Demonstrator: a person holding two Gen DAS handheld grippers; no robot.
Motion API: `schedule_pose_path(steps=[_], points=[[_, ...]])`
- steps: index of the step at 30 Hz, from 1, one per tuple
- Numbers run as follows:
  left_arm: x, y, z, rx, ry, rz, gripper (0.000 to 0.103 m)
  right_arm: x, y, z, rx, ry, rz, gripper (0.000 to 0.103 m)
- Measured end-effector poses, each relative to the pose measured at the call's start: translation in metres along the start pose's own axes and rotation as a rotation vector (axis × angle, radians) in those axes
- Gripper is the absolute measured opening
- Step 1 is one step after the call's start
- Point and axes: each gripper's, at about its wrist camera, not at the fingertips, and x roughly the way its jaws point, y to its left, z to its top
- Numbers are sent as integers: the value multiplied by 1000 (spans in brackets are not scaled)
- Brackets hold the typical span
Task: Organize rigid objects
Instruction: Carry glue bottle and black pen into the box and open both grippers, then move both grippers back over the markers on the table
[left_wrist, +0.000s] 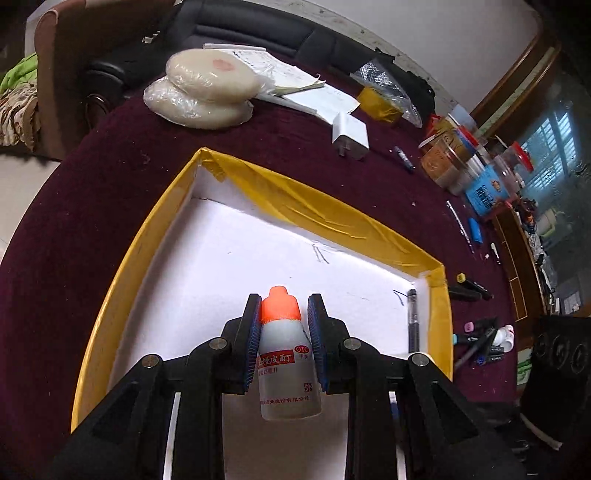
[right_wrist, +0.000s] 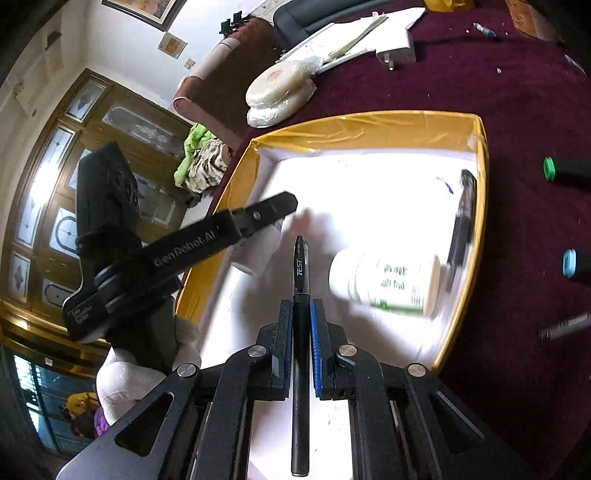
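both claws pinch cargo over the yellow-edged tray (left_wrist: 122, 266): left gripper (left_wrist: 284, 325) clamps the orange-capped bottle (left_wrist: 286, 354), right gripper (right_wrist: 301, 314) a black pen (right_wrist: 300, 295), probably for dropping inside beside the blurred white jar (right_wrist: 388, 282).

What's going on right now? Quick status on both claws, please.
Left gripper shut on orange-capped white plastic bottle over yellow-rimmed white tray. Right gripper shut on black pen. White pill bottle in tray ahead.
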Motion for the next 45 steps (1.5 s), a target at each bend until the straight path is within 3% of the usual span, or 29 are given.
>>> schedule_pose_path(steps=[8,10,12,13,17,20,24,27,35,45], points=[[2,1,1,2,-13,49,23,-3,-5,27,-32,-75,-176,8],[-2,2,0,-3,-23,77,31,-5,-5,33,-49,-91,-220,8],[-6,2,-2,-18,-22,97,56,-7,-6,37,-59,-107,-261,9],[-10,2,-4,-24,-26,105,58,-8,-8,37,-52,-110,-264,10],[-26,-14,-13,38,-66,133,58,-21,-13,30,-29,-141,-220,23],[-43,-35,-24,112,-120,175,58,-41,-7,20,-79,-198,-246,35],[-67,-71,-40,222,-233,250,64,-76,-2,1,-149,-304,-283,39],[-78,-98,-50,282,-279,268,66,-106,-5,-14,-182,-388,-327,48],[-85,-161,-74,414,-309,287,66,-172,-47,-48,-160,-517,-412,49],[-66,-215,-89,508,-272,307,72,-237,-122,-70,-27,-614,-434,49]])
